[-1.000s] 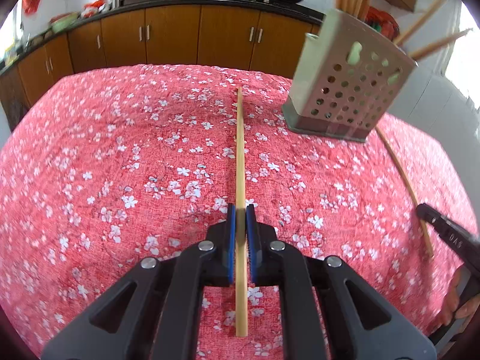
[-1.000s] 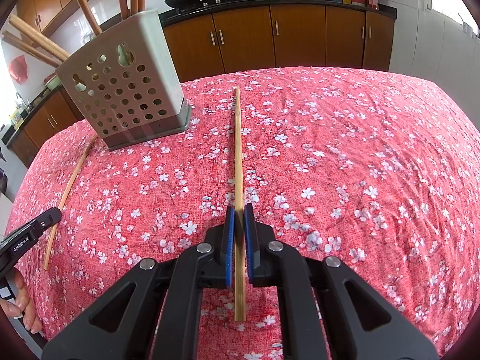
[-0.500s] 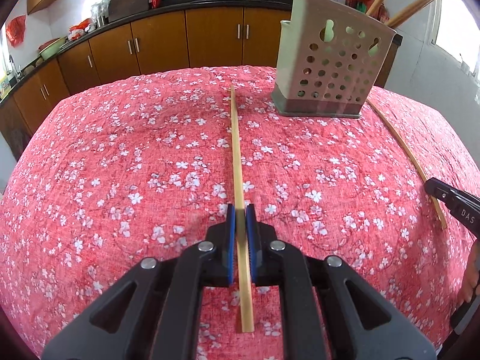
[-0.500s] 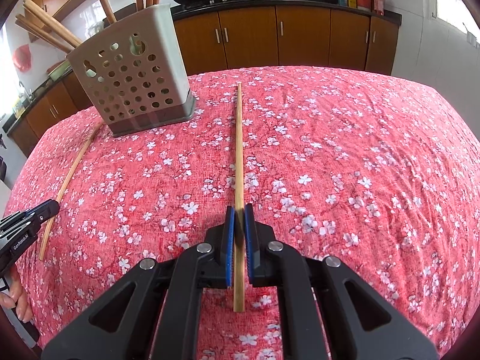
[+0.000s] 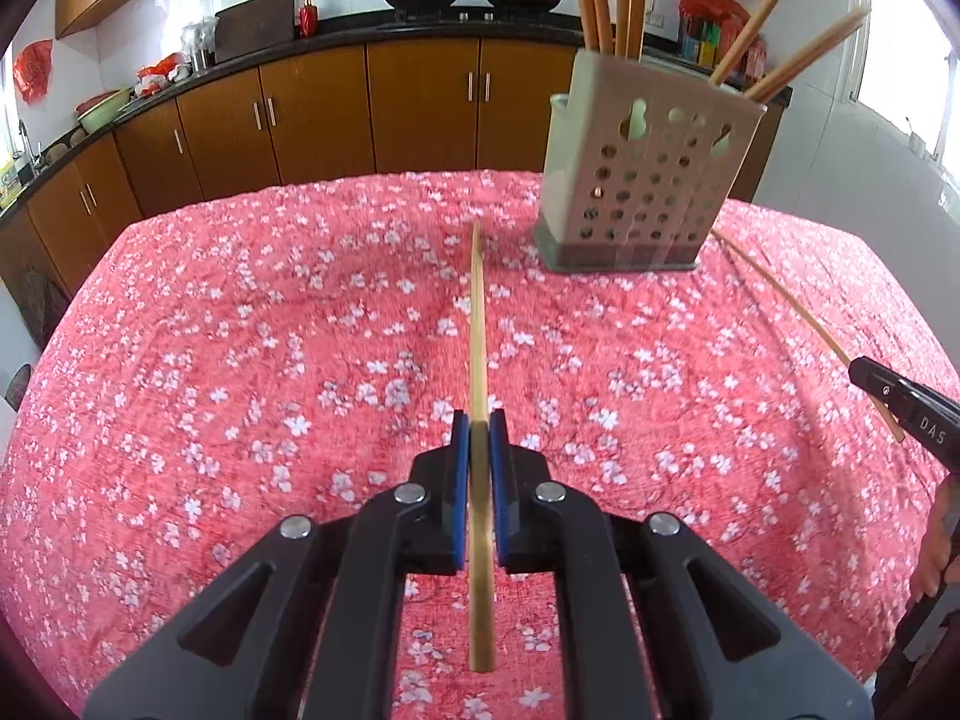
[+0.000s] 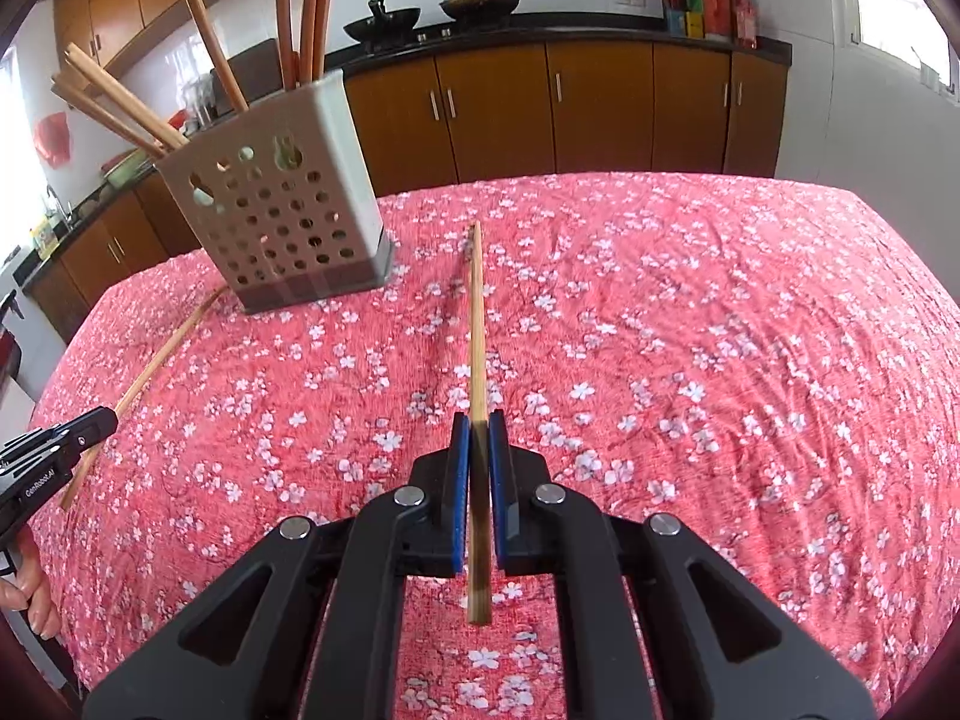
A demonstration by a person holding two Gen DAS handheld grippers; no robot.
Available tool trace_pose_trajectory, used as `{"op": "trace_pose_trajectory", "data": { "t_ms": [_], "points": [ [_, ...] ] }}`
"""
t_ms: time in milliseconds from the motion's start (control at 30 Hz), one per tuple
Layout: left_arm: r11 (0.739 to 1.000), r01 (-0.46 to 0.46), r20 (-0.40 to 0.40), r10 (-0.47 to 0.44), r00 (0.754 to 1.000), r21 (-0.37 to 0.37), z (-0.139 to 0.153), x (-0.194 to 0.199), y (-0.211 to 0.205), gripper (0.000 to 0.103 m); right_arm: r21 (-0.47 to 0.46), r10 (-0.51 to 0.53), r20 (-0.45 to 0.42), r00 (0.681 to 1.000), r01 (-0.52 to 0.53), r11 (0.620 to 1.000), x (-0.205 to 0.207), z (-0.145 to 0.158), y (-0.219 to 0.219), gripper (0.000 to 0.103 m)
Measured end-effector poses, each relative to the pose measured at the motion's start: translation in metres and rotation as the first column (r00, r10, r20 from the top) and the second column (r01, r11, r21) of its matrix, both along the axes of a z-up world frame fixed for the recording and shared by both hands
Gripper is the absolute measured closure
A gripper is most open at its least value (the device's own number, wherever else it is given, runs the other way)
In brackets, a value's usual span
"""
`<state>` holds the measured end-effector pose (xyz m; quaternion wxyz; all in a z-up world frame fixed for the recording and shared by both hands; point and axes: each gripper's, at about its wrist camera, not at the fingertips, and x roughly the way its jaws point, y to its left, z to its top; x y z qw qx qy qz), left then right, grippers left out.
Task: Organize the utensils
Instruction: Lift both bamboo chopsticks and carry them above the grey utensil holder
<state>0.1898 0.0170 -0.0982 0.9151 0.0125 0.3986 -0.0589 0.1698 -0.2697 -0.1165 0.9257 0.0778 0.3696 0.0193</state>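
Left wrist: chopstick lengthwise, tip away.

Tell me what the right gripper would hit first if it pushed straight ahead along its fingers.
Probably the floral tablecloth: the right gripper, shut on a chopstick, angles downward. The perforated utensil holder sits left of that line. Depth is hard to judge.

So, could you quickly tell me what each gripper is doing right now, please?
Left gripper: closed on a chopstick.
Right gripper: closed on another chopstick.
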Motion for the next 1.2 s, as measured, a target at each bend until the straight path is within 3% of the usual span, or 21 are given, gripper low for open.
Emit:
{"op": "trace_pose_trajectory", "data": {
  "t_ms": [267,500,700,1000,1200],
  "points": [
    [1.000,-0.005,0.030,0.006,1.000,-0.011,0.012,-0.003,0.003,0.095,-0.001,-0.011,0.055,0.998,0.011,1.000,-0.005,0.017,-0.005,0.096],
    [0.998,-0.007,0.172,0.017,0.985,-0.061,0.063,-0.010,0.012,0.095,0.039,-0.058,0.212,0.976,0.051,0.998,-0.014,0.065,-0.021,0.096],
    [0.996,-0.007,0.261,0.031,0.965,-0.094,0.100,-0.011,0.016,0.095,0.051,-0.075,0.291,0.954,0.063,0.997,-0.016,0.091,-0.027,0.096],
    [0.994,0.033,0.322,0.003,0.947,-0.106,0.136,-0.013,0.019,0.095,0.046,-0.067,0.353,0.933,0.055,0.997,-0.017,0.119,-0.022,0.096],
    [0.989,0.080,0.364,-0.030,0.931,-0.122,0.164,-0.019,0.014,0.095,0.097,-0.053,0.417,0.907,0.014,0.995,-0.026,0.152,-0.027,0.096]
  ]
}}
